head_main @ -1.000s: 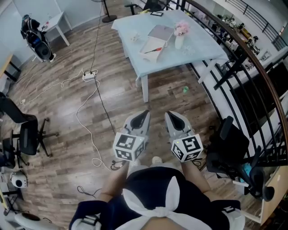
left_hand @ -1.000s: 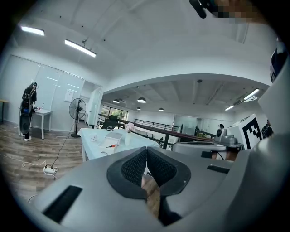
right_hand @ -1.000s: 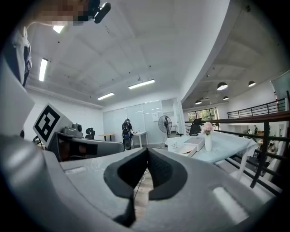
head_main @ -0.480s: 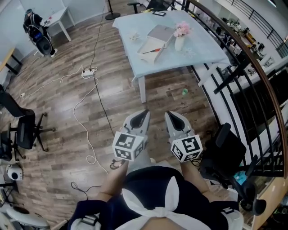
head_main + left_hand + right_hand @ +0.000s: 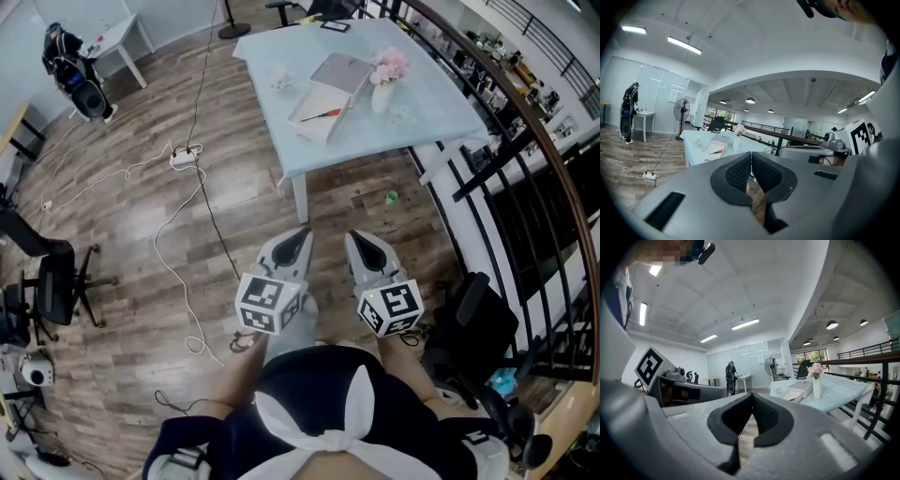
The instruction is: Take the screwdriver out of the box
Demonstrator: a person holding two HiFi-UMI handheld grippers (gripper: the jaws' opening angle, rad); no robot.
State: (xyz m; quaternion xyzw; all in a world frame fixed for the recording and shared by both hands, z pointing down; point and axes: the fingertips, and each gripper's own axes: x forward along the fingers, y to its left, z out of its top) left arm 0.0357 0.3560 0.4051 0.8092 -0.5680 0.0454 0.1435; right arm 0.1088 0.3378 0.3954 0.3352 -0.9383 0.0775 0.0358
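Observation:
A red-handled screwdriver (image 5: 322,114) lies in an open white box (image 5: 320,100) on the pale blue table (image 5: 422,98) far ahead; the left gripper view shows the same screwdriver (image 5: 717,152) small on the table. My left gripper (image 5: 303,234) and right gripper (image 5: 352,238) are held side by side close to my body, well short of the table, over the wooden floor. Both have their jaws closed together with nothing between them.
A vase of pink flowers (image 5: 385,79) and a grey lid (image 5: 341,70) stand beside the box. Cables and a power strip (image 5: 183,157) trail across the floor at left. Office chairs (image 5: 45,277) sit at left, a black railing (image 5: 525,150) runs along the right.
The table and box have drawn slightly nearer in the head view. Both grippers keep the same closed pose in front of the body.

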